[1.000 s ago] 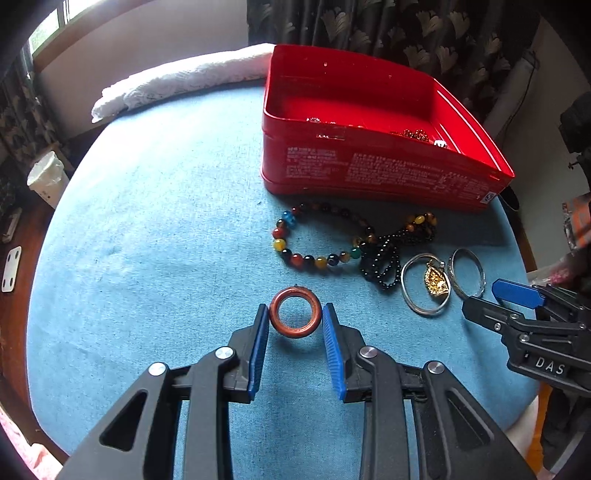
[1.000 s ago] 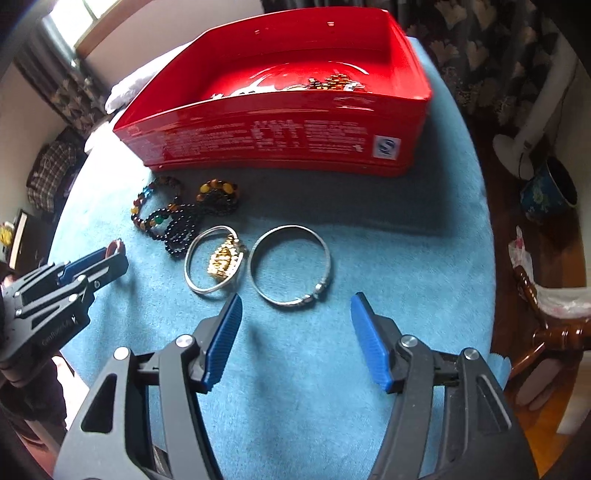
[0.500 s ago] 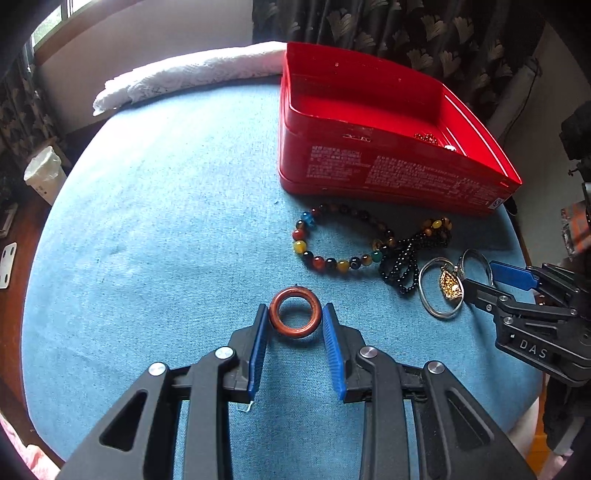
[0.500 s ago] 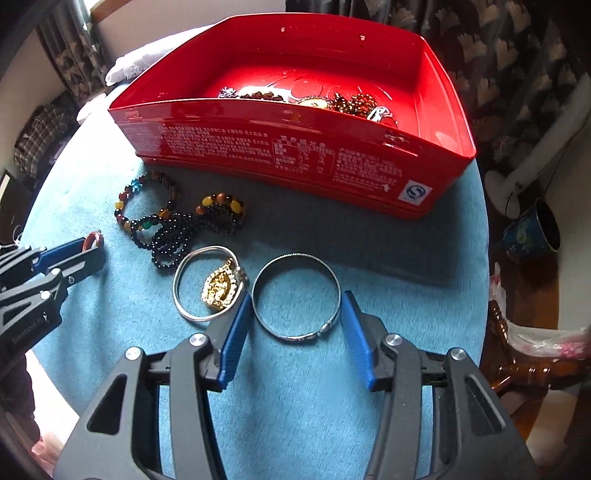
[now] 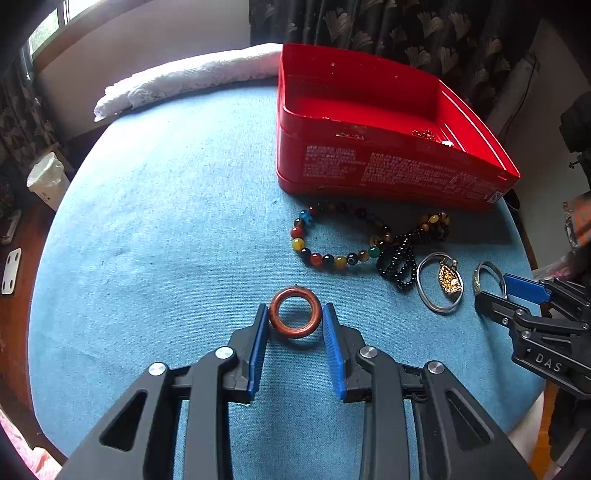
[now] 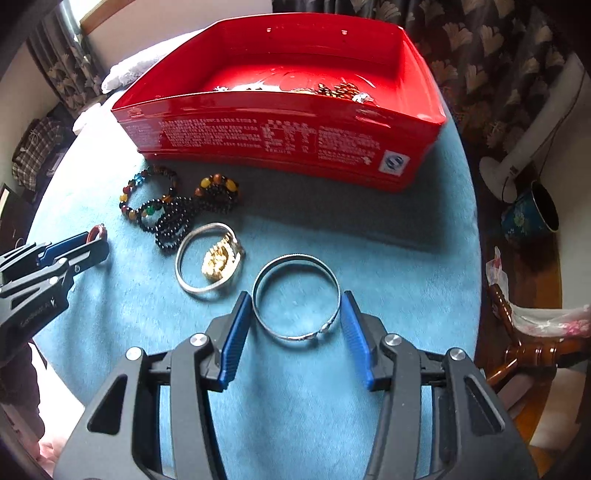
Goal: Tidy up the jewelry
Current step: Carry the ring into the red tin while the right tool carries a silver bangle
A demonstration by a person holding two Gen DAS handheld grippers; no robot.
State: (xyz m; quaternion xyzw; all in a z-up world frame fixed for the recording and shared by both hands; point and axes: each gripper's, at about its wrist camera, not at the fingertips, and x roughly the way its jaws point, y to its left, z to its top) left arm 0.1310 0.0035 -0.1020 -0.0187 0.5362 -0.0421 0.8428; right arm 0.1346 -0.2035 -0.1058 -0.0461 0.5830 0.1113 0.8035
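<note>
The left gripper holds a reddish-brown ring between its blue pads, both pads pressed against the ring's sides. The left wrist view looks squarely down on this ring; the right wrist view shows it only as a sliver of red at the tip of the left gripper, at the left edge.

The right gripper brackets a plain silver bangle, and its pads meet the bangle's rim on both sides — the grip is wide, set by the bangle's breadth. In the left wrist view that bangle is half hidden behind the right gripper.

Only the right wrist view sees well into the red tin, where beads and small bright pieces lie against the near wall; the left wrist view catches just a few of them in the right corner of the tin.

Between tin and grippers lie a multicoloured bead bracelet, a black bead strand and a second silver bangle with a gold pendant inside it.

All rests on a blue cloth over a round table. A white lace cloth lies at the far edge — beyond it a window and dark patterned curtains. On the floor to the right stand a white fan base and a blue floral pot.
</note>
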